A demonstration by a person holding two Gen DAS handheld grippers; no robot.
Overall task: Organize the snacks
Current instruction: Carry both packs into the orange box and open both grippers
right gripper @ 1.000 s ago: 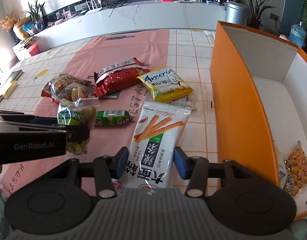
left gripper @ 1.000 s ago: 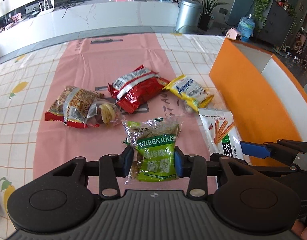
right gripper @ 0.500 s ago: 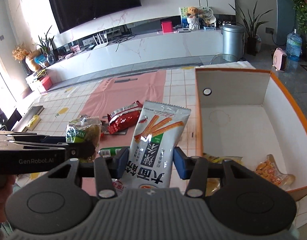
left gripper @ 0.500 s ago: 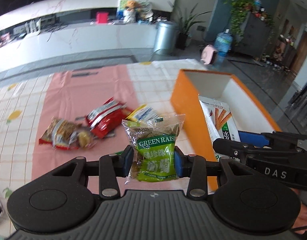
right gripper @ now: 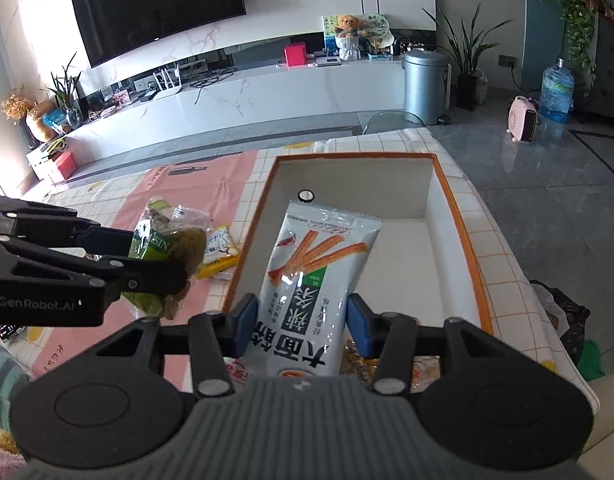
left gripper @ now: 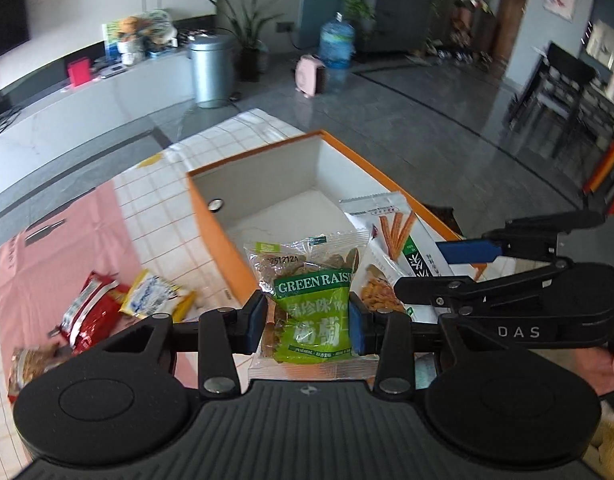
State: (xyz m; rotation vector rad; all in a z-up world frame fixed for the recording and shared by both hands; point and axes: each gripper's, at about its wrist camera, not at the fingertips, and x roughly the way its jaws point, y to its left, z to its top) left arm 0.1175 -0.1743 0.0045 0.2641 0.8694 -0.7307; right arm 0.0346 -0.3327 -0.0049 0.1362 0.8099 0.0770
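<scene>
My left gripper (left gripper: 307, 322) is shut on a green raisin packet (left gripper: 311, 300) and holds it in the air above the near left edge of the orange box (left gripper: 211, 216). My right gripper (right gripper: 301, 320) is shut on a white stick-snack bag (right gripper: 315, 272) and holds it over the inside of the orange box (right gripper: 459, 232). The raisin packet also shows in the right wrist view (right gripper: 167, 248), left of the box. The stick-snack bag shows in the left wrist view (left gripper: 399, 232), over the box.
On the pink cloth left of the box lie a red packet (left gripper: 91, 308), a yellow packet (left gripper: 155, 292) and a brown nut packet (left gripper: 31, 360). Orange snack packets (left gripper: 379, 296) lie at the near end inside the box. The table edge runs right of the box.
Both grippers have lifted their packets off the table and moved right. The stick-snack bag is now over the box interior and the raisin packet is at its left wall.
</scene>
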